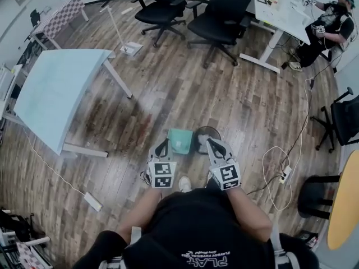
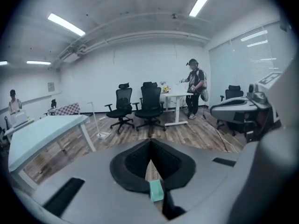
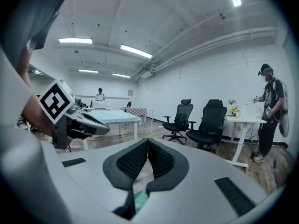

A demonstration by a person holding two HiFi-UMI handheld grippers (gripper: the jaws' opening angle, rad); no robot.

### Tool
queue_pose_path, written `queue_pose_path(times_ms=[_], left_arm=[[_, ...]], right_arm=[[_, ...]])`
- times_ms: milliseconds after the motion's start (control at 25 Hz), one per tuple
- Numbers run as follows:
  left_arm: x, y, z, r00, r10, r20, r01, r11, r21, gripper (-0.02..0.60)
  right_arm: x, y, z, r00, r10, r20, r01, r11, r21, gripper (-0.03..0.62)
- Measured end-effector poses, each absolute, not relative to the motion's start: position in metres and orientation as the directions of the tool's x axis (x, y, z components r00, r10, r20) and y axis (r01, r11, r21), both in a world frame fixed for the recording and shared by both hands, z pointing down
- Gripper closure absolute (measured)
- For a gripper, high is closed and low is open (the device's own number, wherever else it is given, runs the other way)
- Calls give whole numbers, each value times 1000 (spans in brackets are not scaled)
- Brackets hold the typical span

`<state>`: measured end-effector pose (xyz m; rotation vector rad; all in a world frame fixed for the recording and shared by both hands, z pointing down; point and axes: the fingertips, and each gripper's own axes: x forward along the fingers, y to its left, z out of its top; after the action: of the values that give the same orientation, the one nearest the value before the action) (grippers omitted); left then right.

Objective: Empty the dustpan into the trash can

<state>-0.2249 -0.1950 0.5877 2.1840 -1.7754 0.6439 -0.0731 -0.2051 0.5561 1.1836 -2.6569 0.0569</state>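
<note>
- The left gripper (image 1: 163,145) is holding its two jaws closed, tips meeting, with nothing gripped between them.
- The right gripper (image 1: 213,144) is also showing its jaws pressed together at the tips, and it is carrying nothing either.
- Both grippers are hanging side by side in front of the person's body, well above the wooden floor (image 1: 185,94), each with its marker cube facing up at the head view.
- The dustpan (image 1: 180,140), teal in colour, is sitting down on the floor, appearing in the head view in the gap between the two grippers.
- The trash can (image 1: 204,138), dark and round, is standing just beside the dustpan on its right; whether the two are touching I cannot tell.
- A sliver of the teal dustpan is peeking through the slot below the closed jaws in the left gripper view, and a fainter one in the right gripper view.
- One pale shoe (image 1: 184,182) of the person is showing just behind the grippers.
- A light blue table (image 1: 53,94) is standing to the left, well apart from the trash can.
- Two black office chairs (image 1: 224,13) are standing farther off, near a white desk (image 1: 283,15).
- Another person (image 1: 331,24) is standing by that desk, at the far right.
- A white cable (image 1: 275,161) is trailing across the floor on the right to a power strip (image 1: 286,174).
</note>
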Motion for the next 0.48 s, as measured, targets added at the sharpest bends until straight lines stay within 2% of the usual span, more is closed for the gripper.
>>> queue_pose_path(times_ms=[280,480], left_arm=[[-190,-193,533,274,-897,347,-960,-274,50,558],[-150,-194,499,282,-921,269,-958,-283,38,558]], right_arm=[[-46,-218,502,-658,-743,122,-736,669,103,569],[-17,-217,465,-675,-734,72,-722,678,140,571]])
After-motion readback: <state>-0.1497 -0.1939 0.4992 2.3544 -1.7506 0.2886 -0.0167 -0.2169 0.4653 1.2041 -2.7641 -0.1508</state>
